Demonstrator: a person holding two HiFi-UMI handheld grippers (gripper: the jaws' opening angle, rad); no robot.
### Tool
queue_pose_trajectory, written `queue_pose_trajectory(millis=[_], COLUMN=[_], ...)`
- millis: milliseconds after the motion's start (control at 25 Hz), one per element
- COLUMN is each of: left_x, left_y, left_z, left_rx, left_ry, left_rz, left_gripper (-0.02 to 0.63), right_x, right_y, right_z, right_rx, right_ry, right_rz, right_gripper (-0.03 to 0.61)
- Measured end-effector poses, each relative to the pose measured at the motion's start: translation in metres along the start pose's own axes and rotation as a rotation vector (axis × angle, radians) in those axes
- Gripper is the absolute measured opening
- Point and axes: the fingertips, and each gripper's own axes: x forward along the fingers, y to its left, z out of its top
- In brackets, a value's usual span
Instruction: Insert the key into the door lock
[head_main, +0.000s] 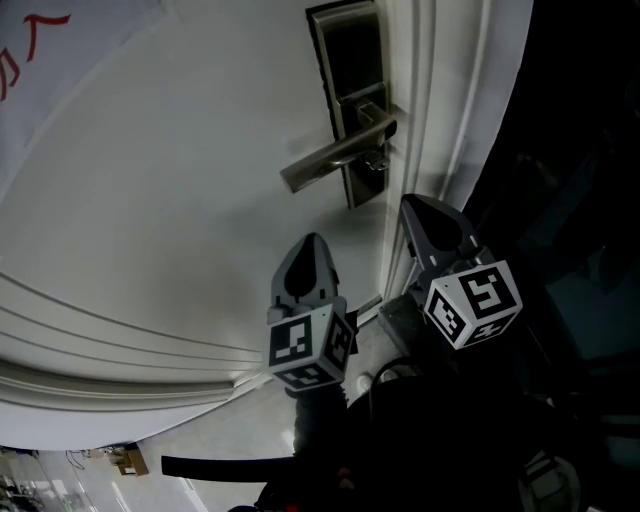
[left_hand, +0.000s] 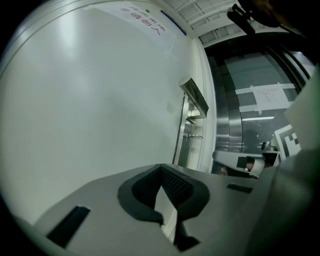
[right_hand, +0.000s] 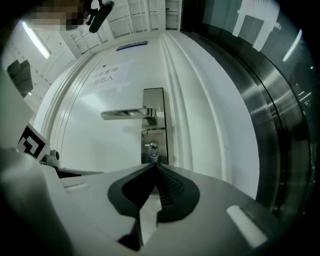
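2 tongs (head_main: 311, 240) (head_main: 410, 203), 1 door (head_main: 180, 180), 1 handle (head_main: 330, 160), 1 lock (head_main: 352, 55), 1 key (right_hand: 152, 146)

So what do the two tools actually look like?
Both look alike. The left tool and right tool have grey tapered shells with black ribbed pads. Each carries a white cube printed with black square markers.

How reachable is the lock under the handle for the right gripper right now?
Probably yes: the right gripper points straight at the lock with nothing between them; the handle sits above that line. Its jaws are shut and empty.
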Motion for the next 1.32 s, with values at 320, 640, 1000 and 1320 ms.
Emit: queue_pose_trajectory(millis=[320,640,1000,1320], left_x=[-0.0016,-0.0034,-0.0038,-0.0017], left_y=[-0.0032,-0.0052,-0.0047,-0.0021], left_z=[-0.0001,-0.0024,-0.0023,-0.0018], left_rx=[0.0,-0.006,-0.006,-0.004], left_ry=[-0.006,-0.004,-0.001,-0.002], left_rz=[0.0,-0.007,-0.007,-0.007], left_gripper=[0.002,0.002,0.002,0.002], right_x=[-0.0068,-0.0088,-0.0086,-0.0059], right_y=[0.0034,0.0044,0.0047,0.0039], right_z=[0.004,0.0046,0.0042,0.0048], right_rx=[-0.004,-0.024,-0.026,-0.024], right_ry=[-0.015,-0.012,-0.009,-0.012], right_rz=[0.014,0.009,0.01,0.01], right_gripper=[0.0,0.0,0.0,0.0])
